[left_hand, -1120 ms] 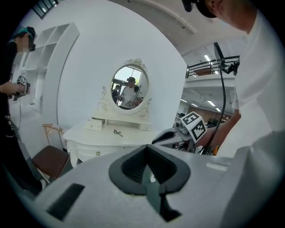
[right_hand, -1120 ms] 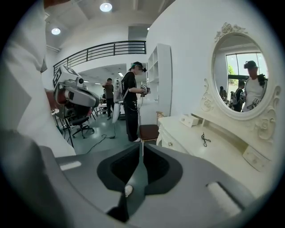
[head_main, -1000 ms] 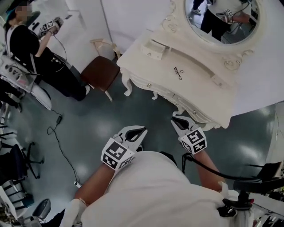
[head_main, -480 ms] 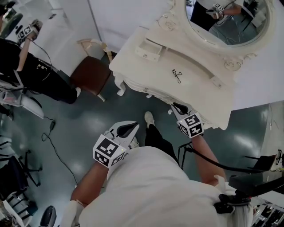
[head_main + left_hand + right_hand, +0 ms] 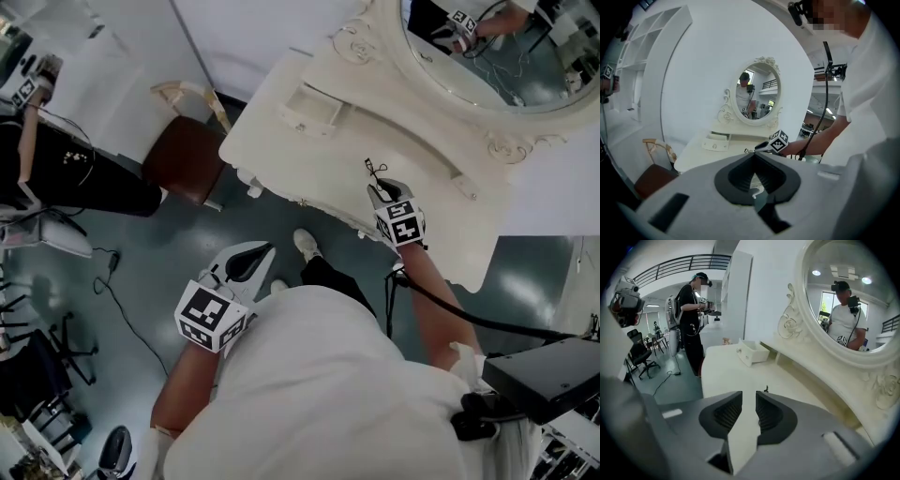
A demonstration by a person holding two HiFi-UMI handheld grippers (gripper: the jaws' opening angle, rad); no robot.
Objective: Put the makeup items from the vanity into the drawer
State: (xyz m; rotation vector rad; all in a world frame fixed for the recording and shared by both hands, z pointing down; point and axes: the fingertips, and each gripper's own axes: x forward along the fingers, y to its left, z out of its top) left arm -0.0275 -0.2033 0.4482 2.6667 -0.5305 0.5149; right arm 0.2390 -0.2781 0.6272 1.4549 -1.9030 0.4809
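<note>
A black eyelash curler lies on the white vanity top, below the oval mirror. My right gripper hangs over the vanity's front part, its tips just short of the curler. Its jaws have just been opening and stand apart with nothing between them. A small drawer sits pulled out on the vanity top, to the curler's left. My left gripper is over the floor in front of the vanity, its tips together and empty.
A chair with a brown seat stands at the vanity's left end. A person in black stands further left, holding other grippers. A cable trails on the grey floor. Drawer knobs line the vanity's front edge.
Both grippers moved towards the vanity. The right one went from the front edge to above the top, close to the curler, and its jaws opened. The left stayed shut.
</note>
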